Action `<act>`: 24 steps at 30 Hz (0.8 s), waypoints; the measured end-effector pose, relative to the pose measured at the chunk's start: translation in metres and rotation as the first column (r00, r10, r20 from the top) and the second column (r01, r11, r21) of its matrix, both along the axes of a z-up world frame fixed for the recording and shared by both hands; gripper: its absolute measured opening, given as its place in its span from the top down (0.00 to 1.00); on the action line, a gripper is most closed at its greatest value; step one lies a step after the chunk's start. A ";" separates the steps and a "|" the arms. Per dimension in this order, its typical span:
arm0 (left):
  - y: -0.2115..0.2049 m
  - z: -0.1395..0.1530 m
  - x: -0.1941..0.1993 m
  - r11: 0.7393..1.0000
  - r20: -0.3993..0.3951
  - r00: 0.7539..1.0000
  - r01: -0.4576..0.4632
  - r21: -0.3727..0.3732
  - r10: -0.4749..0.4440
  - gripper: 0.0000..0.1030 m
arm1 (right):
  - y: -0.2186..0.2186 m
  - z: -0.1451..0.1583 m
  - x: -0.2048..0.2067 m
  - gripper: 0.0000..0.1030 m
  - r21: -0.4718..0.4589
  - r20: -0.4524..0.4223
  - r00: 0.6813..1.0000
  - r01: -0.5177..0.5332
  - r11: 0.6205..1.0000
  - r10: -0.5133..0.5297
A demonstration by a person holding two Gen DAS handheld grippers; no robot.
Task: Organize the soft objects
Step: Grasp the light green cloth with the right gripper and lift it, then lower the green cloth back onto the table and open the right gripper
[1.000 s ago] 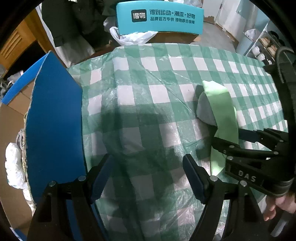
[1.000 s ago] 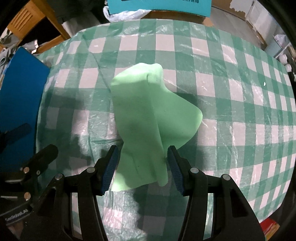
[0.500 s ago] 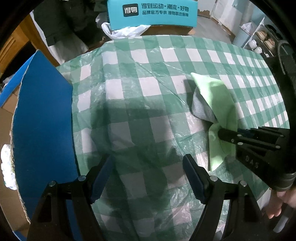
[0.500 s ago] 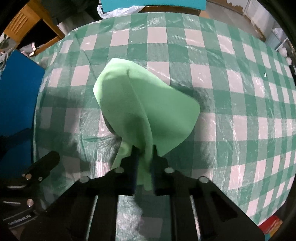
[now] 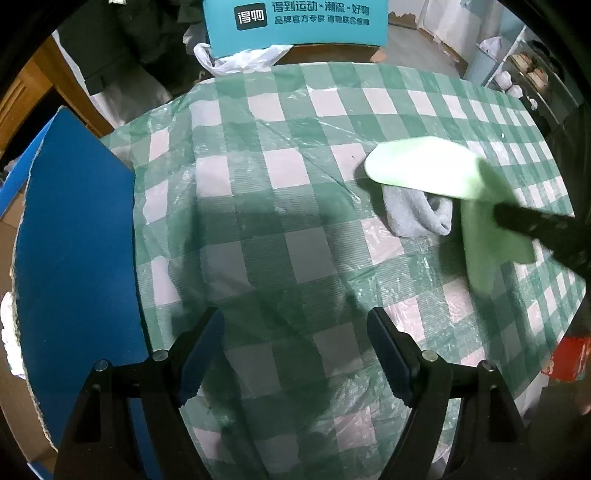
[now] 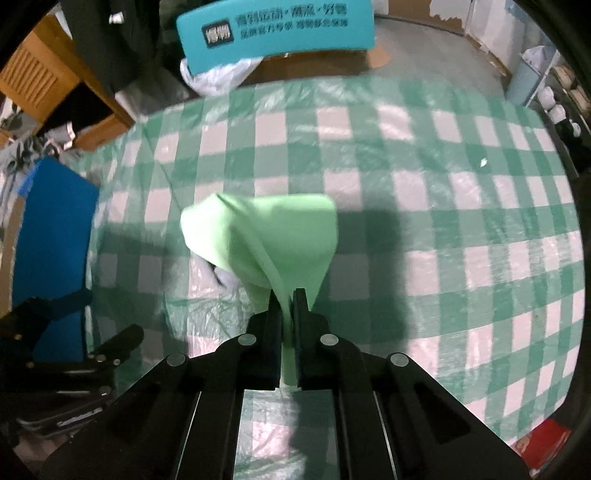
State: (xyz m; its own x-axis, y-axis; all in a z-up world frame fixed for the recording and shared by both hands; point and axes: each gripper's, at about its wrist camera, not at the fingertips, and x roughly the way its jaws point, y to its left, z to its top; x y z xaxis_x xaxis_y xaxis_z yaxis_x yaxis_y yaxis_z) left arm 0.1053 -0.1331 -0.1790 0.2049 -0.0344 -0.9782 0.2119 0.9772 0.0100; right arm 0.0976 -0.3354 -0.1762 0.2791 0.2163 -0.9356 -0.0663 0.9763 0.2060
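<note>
My right gripper (image 6: 288, 299) is shut on a light green cloth (image 6: 266, 236) and holds it lifted above the checked table (image 6: 443, 221). In the left wrist view the green cloth (image 5: 424, 170) hangs from the right gripper (image 5: 502, 216) at the right. A grey-white soft cloth (image 5: 417, 214) lies on the table under it; a bit of it also shows in the right wrist view (image 6: 225, 278). My left gripper (image 5: 295, 343) is open and empty over the table's near left part.
A blue cardboard box flap (image 5: 74, 240) stands at the table's left edge. A teal chair back (image 5: 295, 18) with a white plastic bag (image 5: 236, 59) is beyond the far edge. A red box (image 5: 565, 358) is below the table at right.
My right gripper closed on the green cloth and lifted it off the table, uncovering the grey-white cloth. The left gripper stayed open and pulled back a little.
</note>
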 end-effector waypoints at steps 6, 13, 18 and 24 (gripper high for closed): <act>-0.013 0.000 0.001 1.000 -0.004 1.000 0.013 0.004 -0.013 0.21 | -0.021 0.023 -0.005 0.96 0.007 0.053 0.998 0.031 0.999 -0.032; -0.033 0.000 0.002 1.000 -0.010 1.000 0.024 -0.005 -0.024 0.21 | -0.047 0.015 0.000 0.96 -0.024 0.045 0.994 0.100 0.995 -0.099; -0.042 0.002 0.005 0.999 -0.004 0.999 0.038 -0.013 -0.038 0.21 | -0.062 0.003 -0.001 0.96 -0.028 0.004 0.993 0.121 0.992 -0.121; -0.042 0.003 0.011 0.999 -0.003 0.999 0.032 -0.039 -0.032 0.21 | -0.060 -0.013 0.000 0.89 -0.004 -0.051 0.994 0.094 0.996 -0.094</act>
State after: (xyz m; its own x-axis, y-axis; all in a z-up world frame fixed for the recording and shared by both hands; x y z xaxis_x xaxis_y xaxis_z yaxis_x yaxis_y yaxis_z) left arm 0.1166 -0.1754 -0.1763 0.1998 -0.0787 -0.9767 0.2426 0.9697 -0.0285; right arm 0.0981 -0.3956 -0.1887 0.2502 0.1902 -0.9493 0.0364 0.9780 0.2055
